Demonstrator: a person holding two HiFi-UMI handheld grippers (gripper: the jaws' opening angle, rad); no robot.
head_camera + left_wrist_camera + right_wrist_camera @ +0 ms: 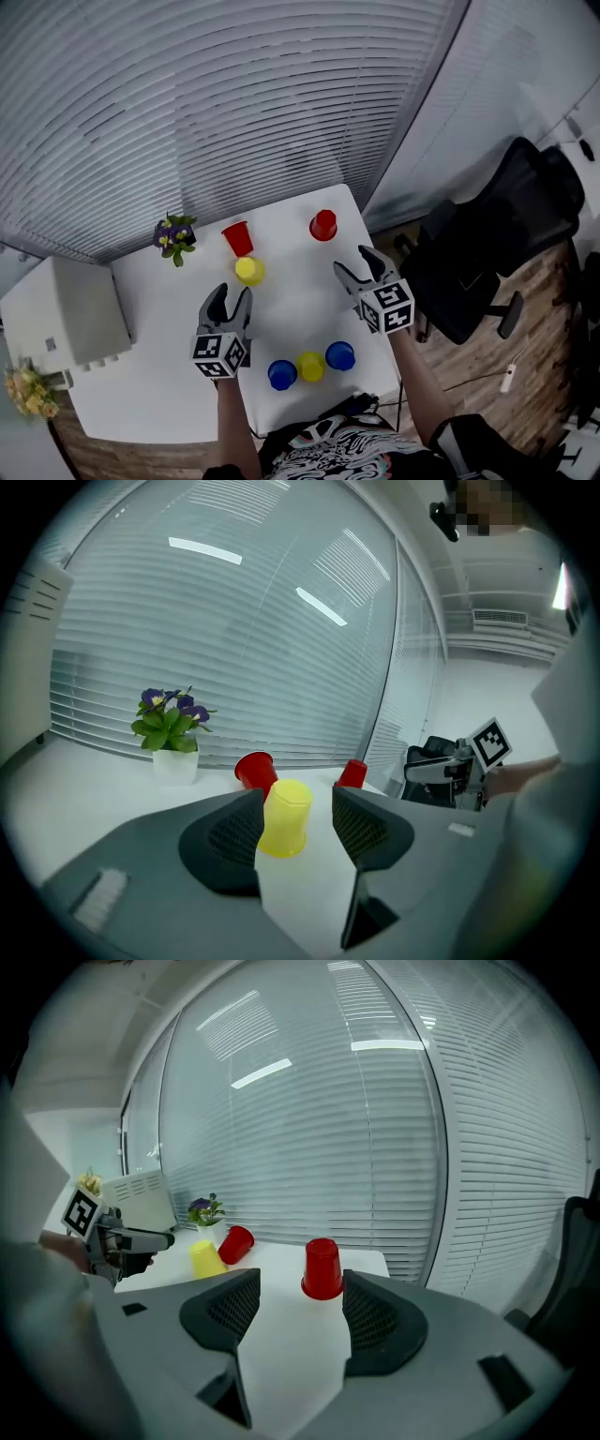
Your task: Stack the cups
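The yellow cup (249, 271), upside down, stands on the white table (150, 375) just ahead of the left gripper (232, 298) — jaws apart, holding nothing. The right gripper (356, 264), also released, faces an inverted red cup (322, 225) near the far edge.

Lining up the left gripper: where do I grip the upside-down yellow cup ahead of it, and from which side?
Take the yellow cup by its side wall, about mid-height, coming straight in from the near side with the left gripper. It stands base up with a tapered wall, already in line with the open jaws, and a red cup sits close behind.
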